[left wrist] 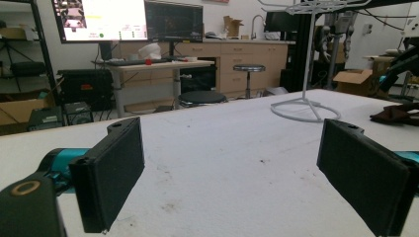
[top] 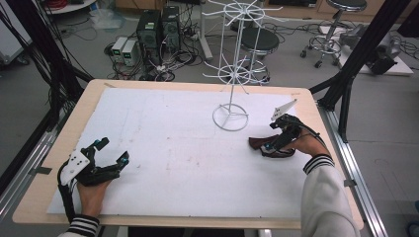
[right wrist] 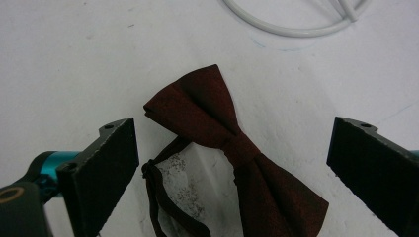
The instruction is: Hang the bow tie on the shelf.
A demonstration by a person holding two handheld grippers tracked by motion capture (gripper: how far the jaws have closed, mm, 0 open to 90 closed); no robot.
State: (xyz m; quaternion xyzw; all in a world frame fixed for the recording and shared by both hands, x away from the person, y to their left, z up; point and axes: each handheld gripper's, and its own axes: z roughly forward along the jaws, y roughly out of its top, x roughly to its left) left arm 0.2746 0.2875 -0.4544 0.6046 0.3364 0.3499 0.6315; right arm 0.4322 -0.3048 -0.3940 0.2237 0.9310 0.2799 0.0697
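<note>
A dark red bow tie (right wrist: 232,143) with a thin strap lies flat on the white table cover at the right; its edge peeks out under the hand in the high view (top: 256,142). My right gripper (top: 276,143) hovers just over it, open, jaws on either side of the knot (right wrist: 232,163). A white wire display stand (top: 230,116) rises just beyond it, its round base ring (right wrist: 296,24) at the top of the right gripper view. My left gripper (top: 109,157) rests open at the table's front left, nothing between its jaws (left wrist: 227,177).
The white cover (top: 173,148) spans most of the wooden table (top: 94,94). Black frame posts (top: 358,54) stand at the right and left edges. Stools, computers and cables sit on the floor beyond the far edge. The stand (left wrist: 306,106) also rises ahead of the left gripper.
</note>
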